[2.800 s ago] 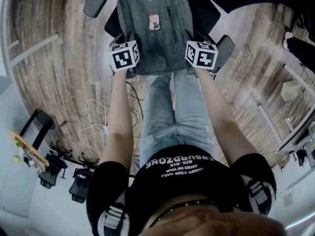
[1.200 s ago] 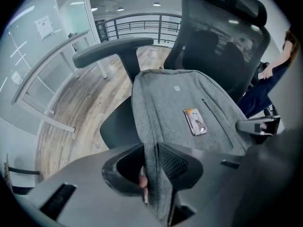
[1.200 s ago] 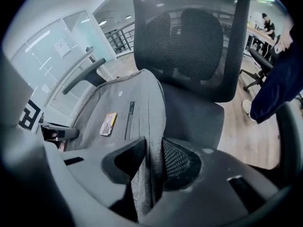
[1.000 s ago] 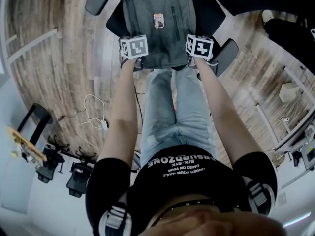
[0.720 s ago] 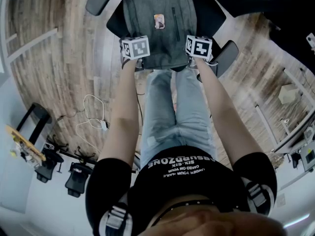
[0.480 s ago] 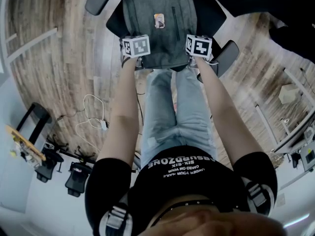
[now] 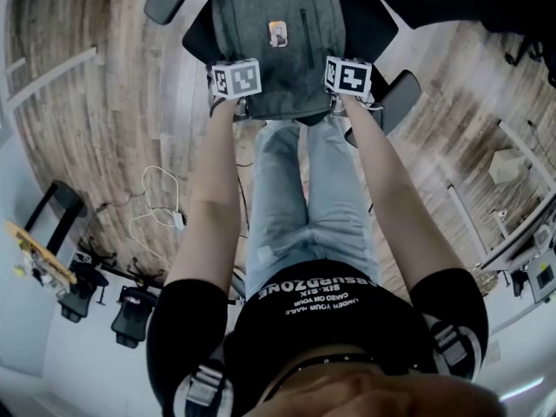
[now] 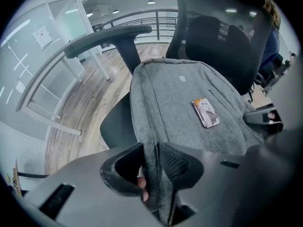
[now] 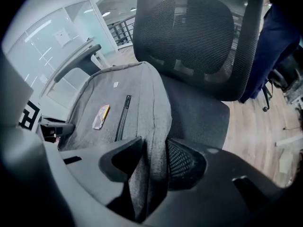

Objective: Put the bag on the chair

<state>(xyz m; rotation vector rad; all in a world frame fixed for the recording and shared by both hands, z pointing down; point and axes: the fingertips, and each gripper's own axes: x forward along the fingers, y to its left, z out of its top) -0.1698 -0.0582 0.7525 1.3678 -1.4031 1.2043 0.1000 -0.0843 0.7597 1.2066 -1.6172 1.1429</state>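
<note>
Backpack of grey woven fabric (image 7: 276,50) lying flat on black mesh office chair (image 7: 380,26), left gripper (image 8: 152,165) pinching its near edge, right gripper (image 9: 154,163) jaws just easing apart, fabric fold between them touching both.

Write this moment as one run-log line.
bag lying on chair | left gripper pinching bag edge | right gripper jaws just opening, bag edge between them
</note>
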